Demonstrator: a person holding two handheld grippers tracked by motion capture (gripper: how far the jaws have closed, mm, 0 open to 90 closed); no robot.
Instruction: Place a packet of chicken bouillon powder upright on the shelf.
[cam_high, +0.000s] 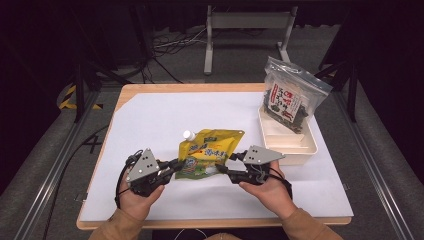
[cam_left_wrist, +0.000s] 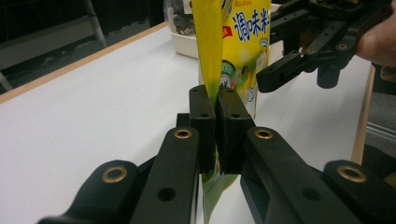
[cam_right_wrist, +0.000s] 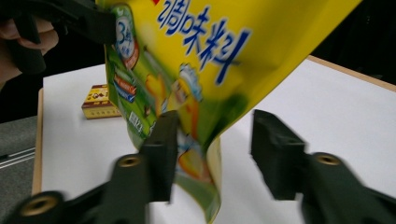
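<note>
A yellow spouted seasoning pouch (cam_high: 210, 150) with a white cap (cam_high: 188, 134) hangs just over the white table sheet. My left gripper (cam_high: 176, 166) is shut on its lower left corner; in the left gripper view the pads (cam_left_wrist: 205, 112) pinch the pouch's (cam_left_wrist: 243, 32) thin edge. My right gripper (cam_high: 223, 167) is at the pouch's right corner. In the right gripper view the jaws of this gripper (cam_right_wrist: 217, 135) stand apart, the pouch (cam_right_wrist: 224, 60) lying against the left pad while the right pad is clear of it. The right gripper (cam_left_wrist: 280, 74) also shows beyond the pouch in the left gripper view.
A white tray (cam_high: 287, 142) stands at the right of the table, with a clear zip bag of dark contents (cam_high: 292, 97) leaning in its far end. A small yellow and brown box (cam_right_wrist: 99, 101) lies near the table edge. The wooden table rim (cam_high: 195, 88) borders the white sheet.
</note>
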